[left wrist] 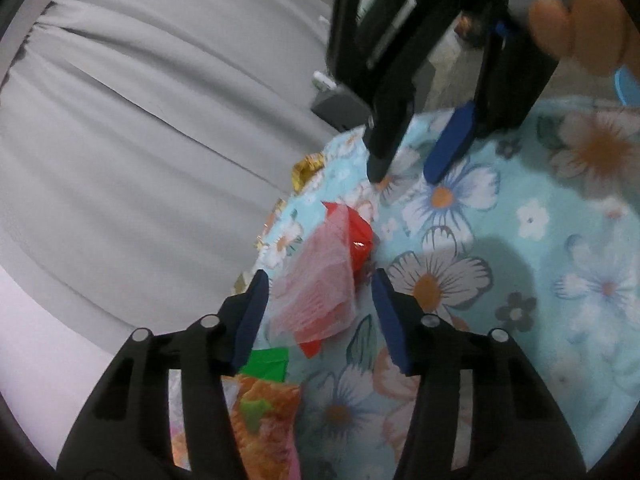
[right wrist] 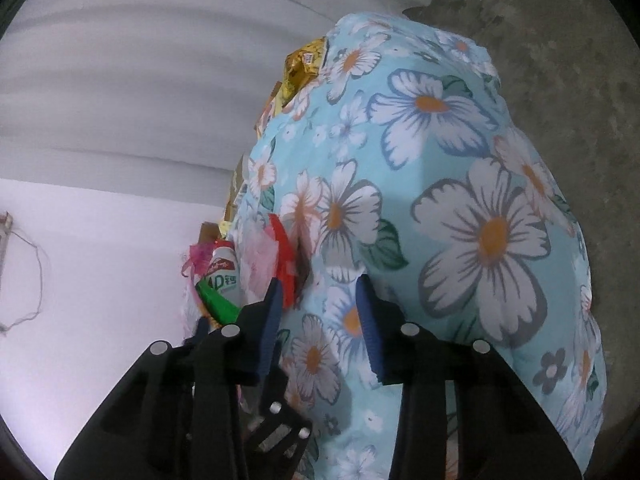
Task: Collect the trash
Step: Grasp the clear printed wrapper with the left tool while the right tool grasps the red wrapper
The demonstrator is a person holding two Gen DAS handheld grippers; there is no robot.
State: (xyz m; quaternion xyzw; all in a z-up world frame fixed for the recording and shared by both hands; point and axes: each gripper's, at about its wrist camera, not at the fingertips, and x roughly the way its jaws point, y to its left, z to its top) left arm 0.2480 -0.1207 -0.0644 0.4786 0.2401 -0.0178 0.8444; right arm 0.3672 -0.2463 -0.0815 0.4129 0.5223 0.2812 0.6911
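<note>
We see a pleated grey curtain (left wrist: 140,120) behind, a plain white wall (right wrist: 100,280) below it, and rough concrete floor (right wrist: 560,60), dimly lit.

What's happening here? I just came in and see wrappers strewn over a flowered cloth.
A person is gathering trash with hand-held tongs. The left tongs straddle a red and pink wrapper at the edge of the blue floral cloth, jaws not yet pressing it. The right tongs hover over the cloth, empty. Gold wrappers and a small bottle lie along the edge.
</note>
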